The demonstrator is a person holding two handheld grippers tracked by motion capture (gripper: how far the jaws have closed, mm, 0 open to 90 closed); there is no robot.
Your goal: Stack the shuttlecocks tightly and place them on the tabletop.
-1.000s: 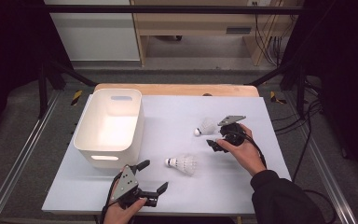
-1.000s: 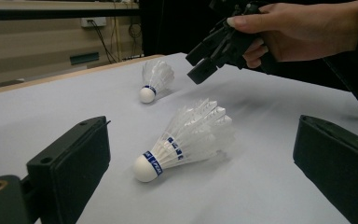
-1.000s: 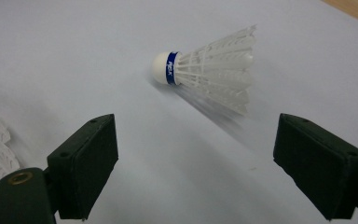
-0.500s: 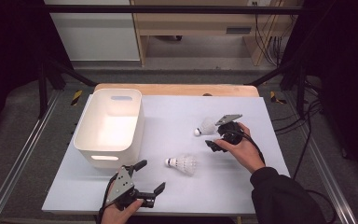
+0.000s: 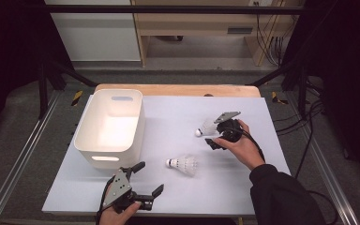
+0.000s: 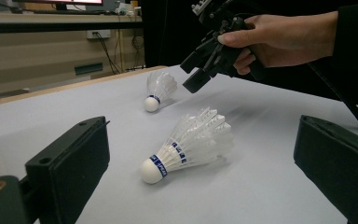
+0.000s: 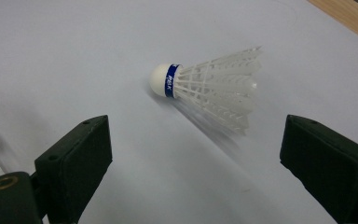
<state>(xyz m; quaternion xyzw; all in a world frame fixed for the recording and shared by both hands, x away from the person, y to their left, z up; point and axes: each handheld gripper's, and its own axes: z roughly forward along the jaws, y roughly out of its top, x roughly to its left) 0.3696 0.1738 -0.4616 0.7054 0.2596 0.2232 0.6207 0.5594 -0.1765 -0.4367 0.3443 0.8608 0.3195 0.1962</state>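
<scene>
Two shuttlecocks lie on the white desk, one ahead of each of my wide-open, empty grippers.

My right gripper (image 5: 214,136) hovers with its jaws spread wide and holding nothing, angled down at the far shuttlecock (image 7: 212,87), which lies on its side just ahead of the jaws, cork tip toward the bin side and feathers toward the desk's wooden back edge. My left gripper (image 5: 148,179) sits low at the near edge of the desk (image 5: 178,117), jaws equally wide and empty, facing the near shuttlecock (image 6: 186,143), which lies on its side a little way off, cork toward me. Both shuttlecocks rest apart from each other on the right half of the desk. To their left stands the white bin (image 5: 136,126), near the desk's left edge.
</scene>
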